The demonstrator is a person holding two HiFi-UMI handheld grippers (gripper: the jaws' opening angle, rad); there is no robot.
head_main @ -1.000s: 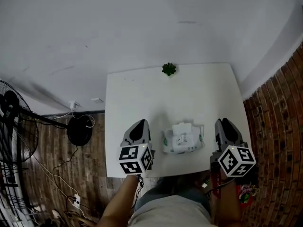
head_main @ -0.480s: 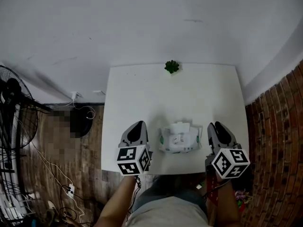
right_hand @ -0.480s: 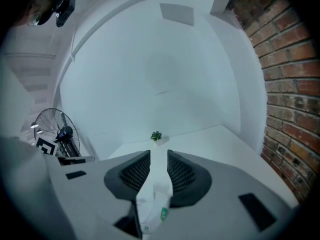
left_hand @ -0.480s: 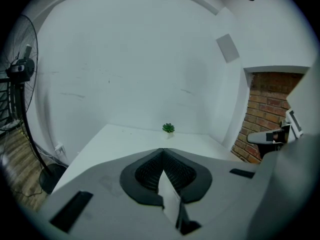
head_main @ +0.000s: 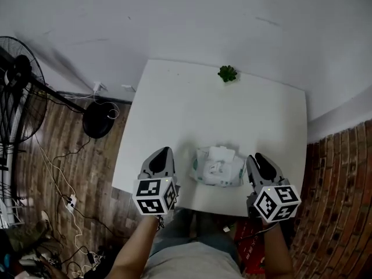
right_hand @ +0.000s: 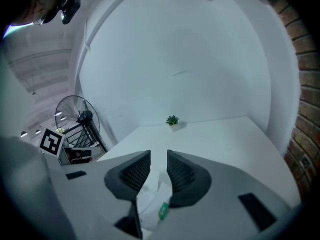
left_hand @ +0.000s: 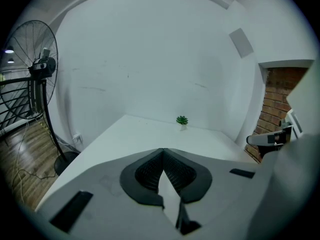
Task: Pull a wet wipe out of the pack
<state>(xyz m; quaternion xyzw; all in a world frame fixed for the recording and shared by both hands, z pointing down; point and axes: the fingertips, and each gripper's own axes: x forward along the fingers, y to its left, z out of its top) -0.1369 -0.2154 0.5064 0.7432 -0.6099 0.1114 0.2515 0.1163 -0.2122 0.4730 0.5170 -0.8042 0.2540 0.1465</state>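
Just one soft white plastic pack of wet wipes with green print (head_main: pixel 218 170) lies toward 6 o'clock on the square white table (head_main: pixel 174 115), its long axis running 9 to 3 o'clock and its raised white flap (head_main: pixel 221 154) on the 12 o'clock side. Two grippers flank it: the left gripper (left_hand: pixel 163 151) at 9 o'clock, jaws clenched on nothing, and the right gripper (right_hand: pixel 159 156) at 3 o'clock, jaws slightly parted, gripping nothing. One small green potted plant (head_main: pixel 227 73) stands at 12 o'clock.

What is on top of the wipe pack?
A white piece shows at the far edge of the pack: open flap or wipe, I cannot tell. It covers whatever opening lies under it.
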